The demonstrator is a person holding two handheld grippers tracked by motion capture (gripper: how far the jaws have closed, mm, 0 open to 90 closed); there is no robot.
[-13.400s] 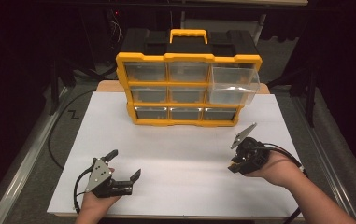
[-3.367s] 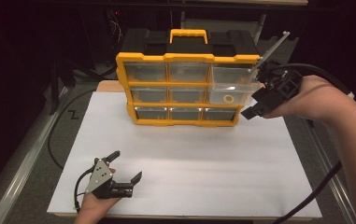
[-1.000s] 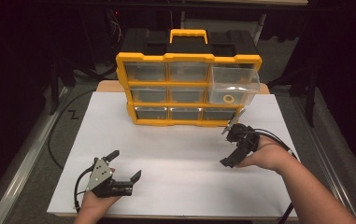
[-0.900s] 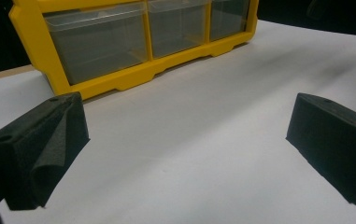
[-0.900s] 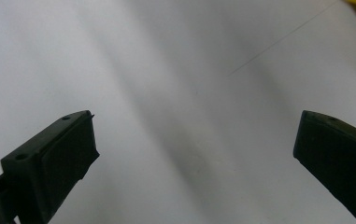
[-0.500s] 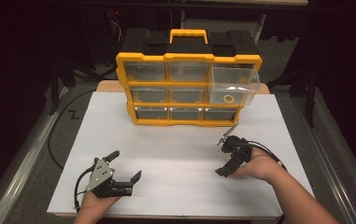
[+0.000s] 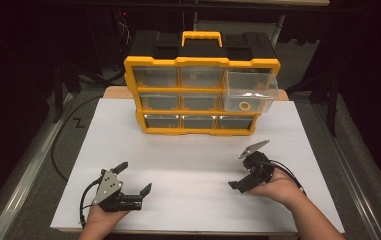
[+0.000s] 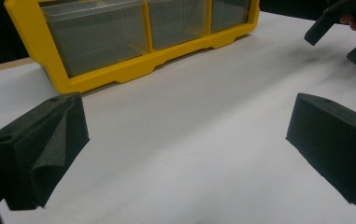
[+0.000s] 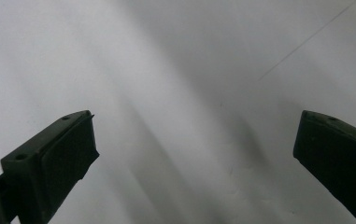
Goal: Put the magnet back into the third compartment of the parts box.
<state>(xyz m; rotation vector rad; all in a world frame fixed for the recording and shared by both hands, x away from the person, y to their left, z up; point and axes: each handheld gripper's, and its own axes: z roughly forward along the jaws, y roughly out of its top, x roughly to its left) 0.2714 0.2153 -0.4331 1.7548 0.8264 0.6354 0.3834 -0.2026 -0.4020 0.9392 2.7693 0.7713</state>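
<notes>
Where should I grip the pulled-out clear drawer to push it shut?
Take the clear drawer by its front lip, coming straight from the front with the right hand-held gripper. It juts forward from the yellow organizer, so its front face is free; the yellow ring lies inside.

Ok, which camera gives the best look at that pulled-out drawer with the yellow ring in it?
The high view: the open drawer juts from the organizer's top right, with the yellow ring inside. The left gripper view catches just the organizer's bottom drawers; the right gripper view looks at the white tabletop.
</notes>
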